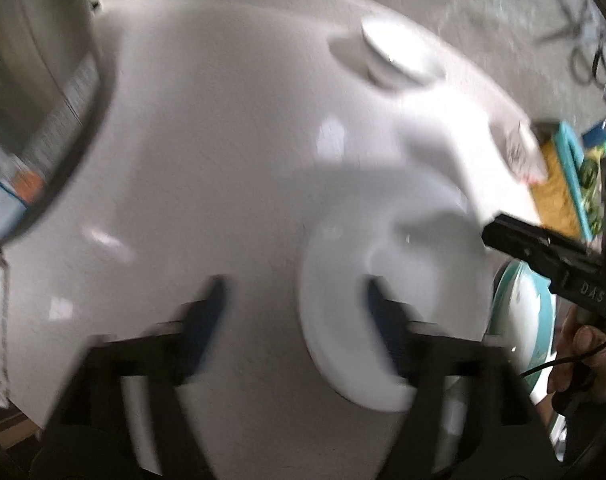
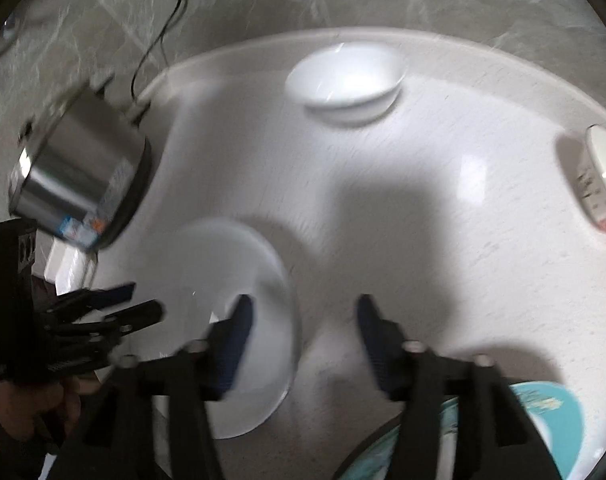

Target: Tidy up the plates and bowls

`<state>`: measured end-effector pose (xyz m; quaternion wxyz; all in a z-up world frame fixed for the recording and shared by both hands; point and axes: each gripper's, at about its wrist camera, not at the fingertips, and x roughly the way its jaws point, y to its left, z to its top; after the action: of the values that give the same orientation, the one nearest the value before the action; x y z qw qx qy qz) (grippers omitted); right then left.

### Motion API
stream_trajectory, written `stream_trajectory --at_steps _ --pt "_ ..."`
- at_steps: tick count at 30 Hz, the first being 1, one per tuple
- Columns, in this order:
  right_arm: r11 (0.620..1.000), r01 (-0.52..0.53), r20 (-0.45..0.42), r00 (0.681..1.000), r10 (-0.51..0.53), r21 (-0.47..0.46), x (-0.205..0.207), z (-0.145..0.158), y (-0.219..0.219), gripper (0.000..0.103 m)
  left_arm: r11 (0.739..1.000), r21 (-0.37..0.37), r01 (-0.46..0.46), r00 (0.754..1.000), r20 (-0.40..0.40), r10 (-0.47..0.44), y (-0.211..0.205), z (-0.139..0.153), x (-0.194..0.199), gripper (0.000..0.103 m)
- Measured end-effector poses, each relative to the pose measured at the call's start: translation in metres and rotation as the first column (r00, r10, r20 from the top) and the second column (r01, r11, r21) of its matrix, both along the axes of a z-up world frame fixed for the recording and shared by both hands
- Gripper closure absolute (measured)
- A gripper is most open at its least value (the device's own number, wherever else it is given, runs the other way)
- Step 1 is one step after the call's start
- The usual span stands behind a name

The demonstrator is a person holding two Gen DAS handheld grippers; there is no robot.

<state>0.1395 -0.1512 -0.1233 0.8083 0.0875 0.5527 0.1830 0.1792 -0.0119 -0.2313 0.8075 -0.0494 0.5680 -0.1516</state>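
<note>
Blue-padded fingers of the left gripper (image 1: 295, 304) are seen spread apart, released, with one pad over the rim of a white plate (image 1: 383, 280) and nothing pinched between them. From the right wrist view the right gripper (image 2: 303, 328) is likewise held apart and empty — its left finger (image 2: 235, 340) overlaps the same white plate, though contact cannot be told through the blur. The letters "DAS" are read on the right gripper's black body in the left view. A white bowl (image 2: 345, 76) is set well apart near the far edge of the round white table (image 2: 443, 260), whose surface is finely speckled. A teal-rimmed plate (image 2: 559, 408) is seen at the near edge. A steel pot (image 2: 79, 172) with an unreadable label is stood at the left, and a white container (image 2: 603, 176) with unreadable print is at the right. Grey marbled flooring is seen beyond.
</note>
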Motion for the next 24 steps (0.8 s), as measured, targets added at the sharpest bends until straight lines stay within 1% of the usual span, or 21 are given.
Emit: stream_trajectory --at_steps 1,2,4,5,6,7,8,10,11,14,17,18,20,24 --pt "1.0 0.017 0.019 1.0 -0.017 0.008 0.005 0.007 -0.009 0.031 1.0 -0.005 -0.002 1.0 0.03 0.002 0.005 0.01 0.006 0.013" --pt "0.999 0.034 0.034 0.999 -0.034 0.016 0.01 0.013 -0.016 0.022 1.0 -0.001 0.0 0.999 0.049 0.0 0.008 0.019 0.014 0.001" --pt "0.997 0.067 0.066 0.995 -0.068 0.03 0.027 0.023 -0.029 0.015 1.0 0.018 0.022 0.997 0.079 -0.024 0.006 0.032 0.035 0.0" --pt "0.996 0.084 0.074 0.993 -0.086 0.034 0.038 0.028 -0.035 0.015 0.999 0.029 0.034 0.995 0.089 -0.036 0.002 0.038 0.046 0.0" --pt "0.994 0.099 0.08 0.992 -0.102 0.037 0.047 0.031 -0.039 0.015 0.998 0.024 0.05 0.994 0.1 -0.052 -0.003 0.043 0.059 0.0" --pt "0.993 0.108 0.09 0.99 -0.111 0.044 0.056 0.035 -0.043 0.015 0.997 0.002 0.071 0.991 0.112 -0.071 -0.009 0.048 0.073 0.0" --pt "0.992 0.117 0.106 0.987 -0.122 0.056 0.069 0.04 -0.046 0.015 0.996 -0.004 0.09 0.989 0.122 -0.089 -0.018 0.051 0.086 0.0" --pt "0.988 0.15 0.125 0.98 -0.155 0.046 0.093 0.043 -0.052 0.015 0.99 0.049 0.133 0.981 0.139 -0.139 -0.038 0.053 0.115 0.0" --pt "0.986 0.162 0.125 0.978 -0.167 0.047 0.104 0.043 -0.054 0.015 0.986 0.056 0.16 0.976 0.138 -0.166 -0.048 0.051 0.131 0.0" --pt "0.98 0.192 0.064 0.979 -0.195 0.05 0.143 0.029 -0.059 0.015 0.977 0.065 0.201 0.973 0.102 -0.207 -0.074 0.04 0.171 0.0" --pt "0.981 0.188 0.038 0.981 -0.19 0.043 0.169 0.016 -0.056 0.017 0.97 0.079 0.229 0.969 0.082 -0.235 -0.091 0.03 0.2 0.0" --pt "0.982 0.186 0.03 0.982 -0.188 0.037 0.177 0.01 -0.054 0.018 0.968 0.1 0.232 0.968 0.08 -0.24 -0.097 0.028 0.209 0.0" --pt "0.983 0.181 0.01 0.983 -0.181 0.032 0.187 0.0 -0.052 0.029 0.964 0.116 0.241 0.967 0.062 -0.249 -0.106 0.02 0.225 0.001" --pt "0.985 0.173 -0.055 0.984 -0.172 0.021 0.203 -0.025 -0.045 0.031 0.957 0.146 0.252 0.966 0.028 -0.258 -0.118 0.003 0.248 0.001"
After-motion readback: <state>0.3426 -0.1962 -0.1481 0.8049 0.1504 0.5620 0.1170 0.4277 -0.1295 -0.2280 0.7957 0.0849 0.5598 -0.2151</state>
